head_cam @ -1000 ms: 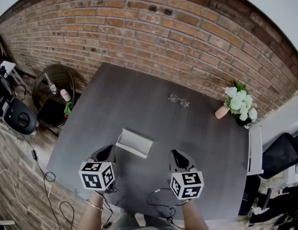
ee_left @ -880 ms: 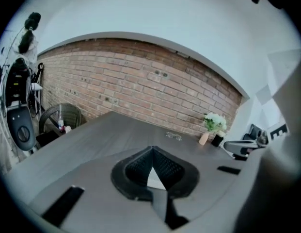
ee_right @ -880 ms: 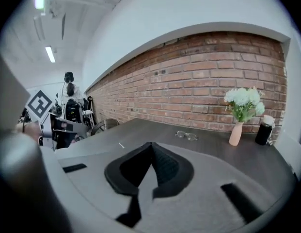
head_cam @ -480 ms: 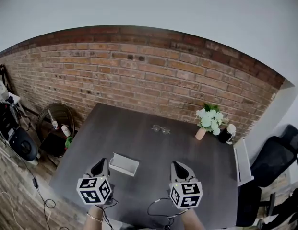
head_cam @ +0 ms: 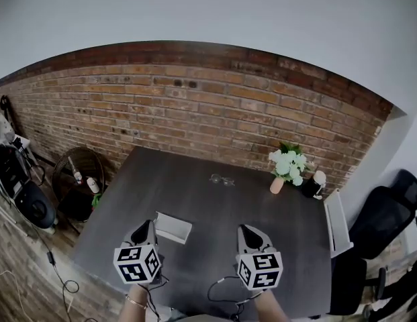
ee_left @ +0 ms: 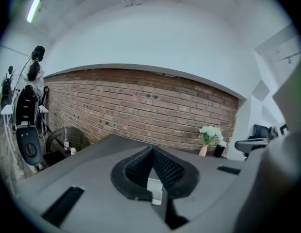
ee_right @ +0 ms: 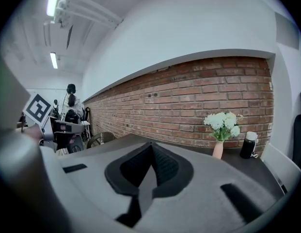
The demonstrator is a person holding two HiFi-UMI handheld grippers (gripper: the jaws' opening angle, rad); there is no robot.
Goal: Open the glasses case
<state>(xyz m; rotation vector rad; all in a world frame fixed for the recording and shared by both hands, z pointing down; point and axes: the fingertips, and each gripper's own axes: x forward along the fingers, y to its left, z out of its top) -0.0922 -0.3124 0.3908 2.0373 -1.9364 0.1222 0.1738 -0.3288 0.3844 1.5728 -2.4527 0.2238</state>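
1. Glasses case [head_cam: 173, 228] scene, biggest shift first: your head cam has tipped up vs 1 s ago. The brick wall [head_cam: 195, 106] and the plain wall above it now fill the top half. Before, you looked almost straight down.
2. The table [head_cam: 215, 206] therefore reads smaller and further off, but nothing on it has shifted. The flowers [head_cam: 287, 165] sit at the far right, the glasses [head_cam: 223, 179] at the far side and the case near your edge, same layout as before.
3. L gripper [head_cam: 144, 230] and R gripper [head_cam: 249, 232] both hover over the near edge, in the same spots rel. to the table as 1 s ago. L is just beside the case's near-left end. R is well apart from it, to its right.
4. Fingers: in the left gripper view the L gripper [ee_left: 151, 149] has its tips together. The pale case [ee_left: 155, 188] shows through the slit under them but isn't pinched. In the right gripper view the R gripper [ee_right: 151, 145] also has its tips together, with only table behind.
5. The case lies flat on the near-left part of the table, ahead of L, with no contact I can see. It looks shut, with no lid raised, but it's small in the head view, so I'm not 100% sure.
6. Meaning, IMO: what changed was your gaze, not the work. The case is no nearer open than 1 s ago, and it now sits low in your view.
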